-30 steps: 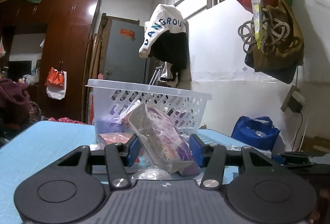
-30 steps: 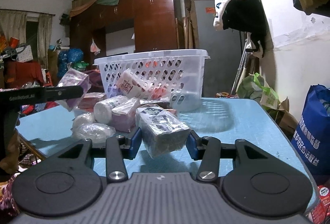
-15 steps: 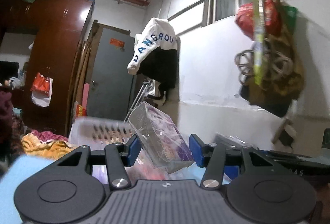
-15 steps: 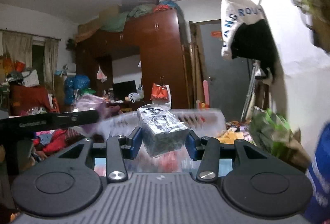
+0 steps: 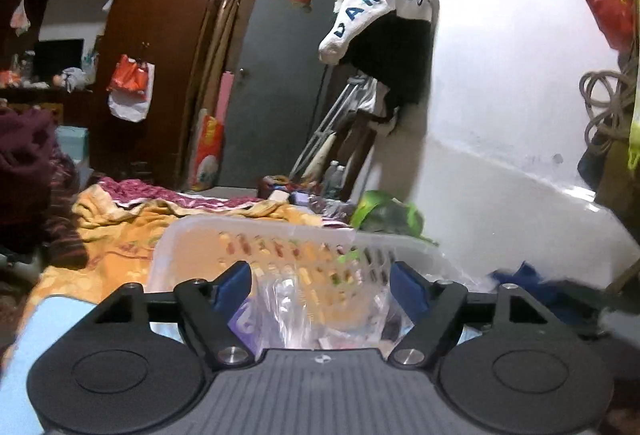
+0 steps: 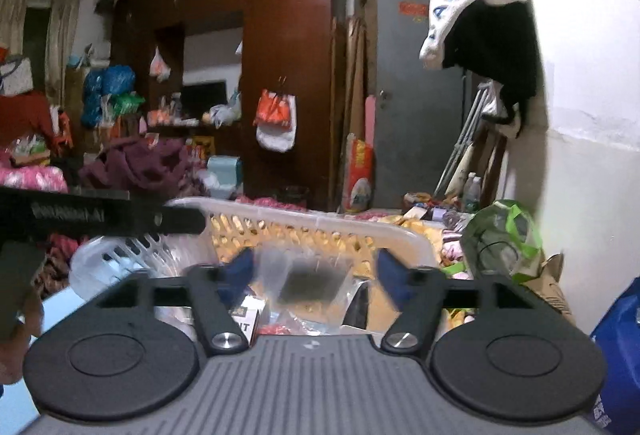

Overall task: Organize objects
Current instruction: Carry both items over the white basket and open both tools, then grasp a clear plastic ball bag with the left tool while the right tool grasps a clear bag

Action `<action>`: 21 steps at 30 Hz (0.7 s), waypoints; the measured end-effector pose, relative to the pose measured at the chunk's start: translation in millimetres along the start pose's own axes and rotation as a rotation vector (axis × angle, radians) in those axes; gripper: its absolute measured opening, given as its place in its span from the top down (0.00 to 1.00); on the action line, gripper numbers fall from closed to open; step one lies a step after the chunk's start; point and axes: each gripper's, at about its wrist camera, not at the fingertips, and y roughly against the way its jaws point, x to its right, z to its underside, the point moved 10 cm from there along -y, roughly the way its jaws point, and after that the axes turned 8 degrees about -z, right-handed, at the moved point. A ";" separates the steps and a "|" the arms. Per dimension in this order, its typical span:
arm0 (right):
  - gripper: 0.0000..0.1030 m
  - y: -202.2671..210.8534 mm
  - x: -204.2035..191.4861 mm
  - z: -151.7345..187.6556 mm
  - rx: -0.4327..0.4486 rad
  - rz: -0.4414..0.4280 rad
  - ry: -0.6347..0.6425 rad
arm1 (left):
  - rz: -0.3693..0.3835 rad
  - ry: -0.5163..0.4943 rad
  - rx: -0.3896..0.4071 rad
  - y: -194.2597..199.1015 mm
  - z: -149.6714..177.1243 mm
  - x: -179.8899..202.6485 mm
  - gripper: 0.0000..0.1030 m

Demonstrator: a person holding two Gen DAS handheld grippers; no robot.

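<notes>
Right wrist view shows a blurred dark wrapped packet (image 6: 310, 281) dropping free between the right gripper (image 6: 316, 273) fingers, which are opening wide above the white basket (image 6: 320, 225). Through the left wrist camera, a clear-wrapped purple packet (image 5: 280, 309) sits loose below the left gripper (image 5: 320, 285), whose fingers are likewise opening, over the same basket (image 5: 256, 229). Judged step: releasing both packets into the basket. Next, each gripper likely needs to go back to the table (image 5: 24, 355) for another item.
</notes>
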 end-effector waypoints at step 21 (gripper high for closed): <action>0.33 103.1 -104.0 174.5 0.022 -0.216 -0.031 | -0.007 -0.085 0.183 145.0 155.3 -35.9 0.05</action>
